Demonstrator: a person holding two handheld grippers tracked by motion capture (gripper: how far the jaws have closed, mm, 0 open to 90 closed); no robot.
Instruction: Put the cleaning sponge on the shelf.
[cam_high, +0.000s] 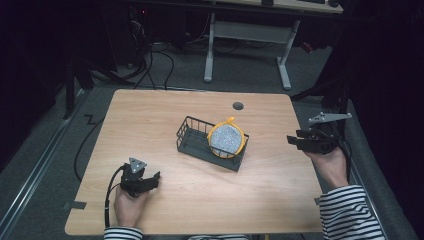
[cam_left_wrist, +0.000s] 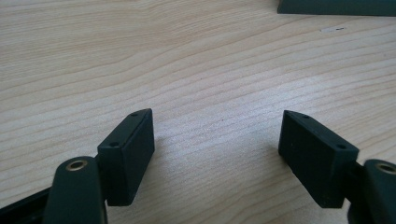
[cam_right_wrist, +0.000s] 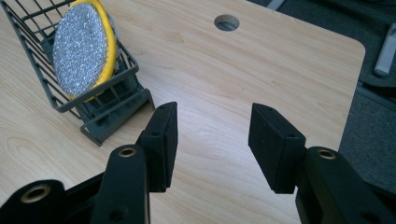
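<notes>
Tabletop (cam_high: 165, 107): light wood grain, rounded corners, round cable hole (cam_high: 238, 105) near far edge, right of centre.
Wire basket (cam_high: 192, 137): dark grey, rectangular, near tabletop centre, slightly toward right edge; long axis skewed to tabletop edges. Also in right gripper view, upper left, standing on a solid base.
Scrubber (cam_high: 225, 139): round, grey glittery face, yellow rim with small loop on top; on edge inside right end of wire basket, tilted, leaning against basket wall. Top part above basket rim.
Left gripper (cam_high: 152, 180): near front-left corner of tabletop, low over wood, held in left hand (cam_high: 127, 205); pointing right, toward wire basket. Well apart from basket.
Left jaws: wide open, bare wood between pads in left gripper view, nothing held. Edge of dark basket base at top right of that view.
Right gripper (cam_high: 294, 140): at right edge of tabletop, about mid-depth, held in right hand (cam_high: 331, 165); pointing left toward wire basket, clear gap in between.
Right jaws: wide open, nothing between pads, bare tabletop behind.
Sleeves: black-and-white stripes on both forearms at front edge.
Contact: neither gripper touching wire basket or scrubber.
</notes>
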